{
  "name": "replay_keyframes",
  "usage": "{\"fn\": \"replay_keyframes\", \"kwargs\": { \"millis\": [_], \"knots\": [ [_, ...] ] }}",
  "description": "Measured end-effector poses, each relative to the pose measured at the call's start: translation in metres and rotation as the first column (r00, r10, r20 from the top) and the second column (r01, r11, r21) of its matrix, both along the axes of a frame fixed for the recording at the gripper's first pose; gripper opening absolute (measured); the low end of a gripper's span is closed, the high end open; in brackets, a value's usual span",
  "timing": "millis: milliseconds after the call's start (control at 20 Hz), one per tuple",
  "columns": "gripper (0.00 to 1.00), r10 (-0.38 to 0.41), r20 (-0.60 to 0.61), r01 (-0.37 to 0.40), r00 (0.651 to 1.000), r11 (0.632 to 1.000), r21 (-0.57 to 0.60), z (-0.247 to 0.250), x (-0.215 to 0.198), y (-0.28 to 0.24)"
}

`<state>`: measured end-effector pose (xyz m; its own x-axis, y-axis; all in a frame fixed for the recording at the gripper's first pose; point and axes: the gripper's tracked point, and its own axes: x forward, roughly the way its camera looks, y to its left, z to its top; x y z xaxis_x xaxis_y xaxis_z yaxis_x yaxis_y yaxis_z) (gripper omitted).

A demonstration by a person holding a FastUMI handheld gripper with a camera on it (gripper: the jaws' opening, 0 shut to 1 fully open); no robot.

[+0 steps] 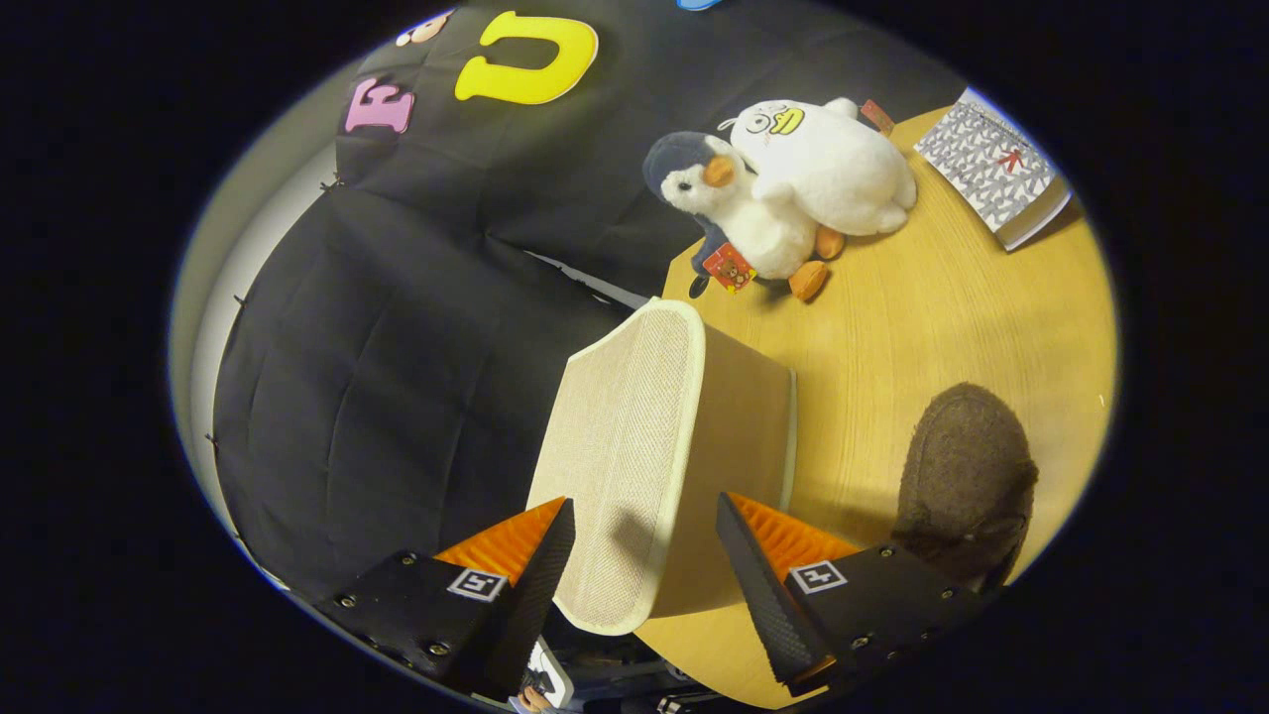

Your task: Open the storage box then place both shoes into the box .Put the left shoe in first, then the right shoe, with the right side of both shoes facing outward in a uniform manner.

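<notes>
Between the spread fingers of the gripper (644, 555) the beige storage box (654, 446) is framed on the wooden table (922, 317), its woven lid side turned towards the fingers; nothing is gripped. Whether it is open cannot be told. One brown shoe (967, 476) is seen beside the box, not yet placed inside.
</notes>
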<state>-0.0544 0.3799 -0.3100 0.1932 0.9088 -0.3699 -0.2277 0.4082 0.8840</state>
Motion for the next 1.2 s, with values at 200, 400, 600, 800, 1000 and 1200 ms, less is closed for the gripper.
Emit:
{"fn": "replay_keyframes", "kwargs": {
  "millis": [200,400,600,800,1000,1200],
  "knots": [
    [0.88,0.025,-0.024,-0.025,0.999,1.000,-0.003,-0.005,-0.002,0.008],
    [0.64,0.063,0.001,-0.063,0.998,0.998,-0.001,0.001,-0.006,0.002],
    [0.06,0.021,-0.044,-0.017,0.999,0.996,0.087,0.015,0.000,0.008],
    [0.06,0.021,-0.028,-0.020,0.999,0.999,0.050,0.020,0.000,0.005],
    [0.00,0.005,-0.045,-0.003,0.999,0.999,0.034,0.040,-0.001,0.012],
    [0.00,-0.013,-0.010,0.013,1.000,1.000,0.019,0.079,-0.001,0.020]
  ]
}}
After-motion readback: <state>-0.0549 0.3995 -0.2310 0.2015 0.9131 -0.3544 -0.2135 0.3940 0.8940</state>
